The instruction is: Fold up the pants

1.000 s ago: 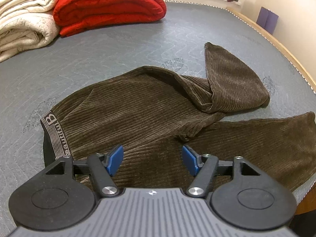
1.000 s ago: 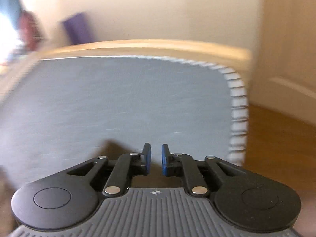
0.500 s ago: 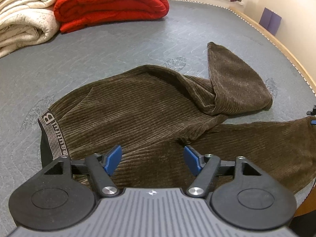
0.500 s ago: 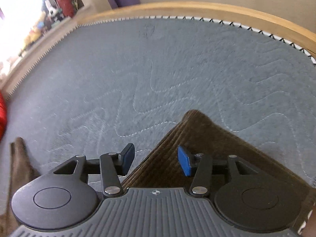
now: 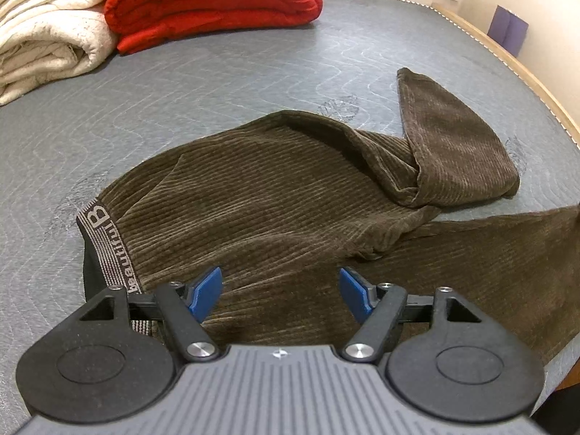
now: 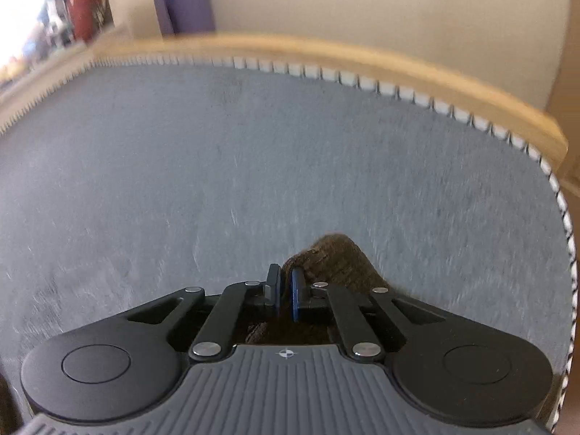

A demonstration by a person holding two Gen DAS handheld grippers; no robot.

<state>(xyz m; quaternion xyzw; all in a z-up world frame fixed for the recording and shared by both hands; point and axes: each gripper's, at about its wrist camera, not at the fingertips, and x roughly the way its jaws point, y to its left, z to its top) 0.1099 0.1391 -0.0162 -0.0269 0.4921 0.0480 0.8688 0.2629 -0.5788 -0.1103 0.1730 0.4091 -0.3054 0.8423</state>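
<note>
Brown corduroy pants sprawled unfolded on bed; right gripper pinching leg end; left gripper wide, empty. Folding barely begun.

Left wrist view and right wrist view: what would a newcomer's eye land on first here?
The brown corduroy pants sprawl across the grey mattress, one leg doubled back at the right. Behind them at the upper left lie a red folded blanket and a cream blanket. The left tongs hover open over the pants, while the right tongs are pinched on a brown leg end.
</note>
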